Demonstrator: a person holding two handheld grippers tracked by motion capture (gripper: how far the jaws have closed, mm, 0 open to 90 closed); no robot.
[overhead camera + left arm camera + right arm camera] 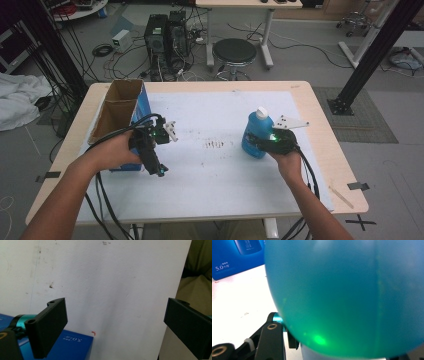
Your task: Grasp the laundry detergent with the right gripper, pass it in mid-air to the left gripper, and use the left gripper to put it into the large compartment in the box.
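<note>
High view first: the person stands at the table (310, 165) with the right gripper (272, 141) pressed up against a blue bottle (256, 131) that stands upright on the white sheet (215, 170), right of centre. From the right gripper view the bottle's rounded blue body (352, 290) is hard against the camera, with one black jaw beside its lower left; the other jaw I can't make out, so I can't say for certain that the grip is closed on it, though it looks that way. The left gripper (156, 152) hangs over the sheet just beside the open cardboard box (120, 107) with the blue side, its jaws spread wide with nothing between them (bare sheet in the gap).

What worries me is that round, smooth bottle. It looks full of liquid, so a lift from low on the body may let it tip or slide out. The trailing cables (307, 175) could also drag on it, and the box sits close enough to the left hand (117, 152) to get nudged.
</note>
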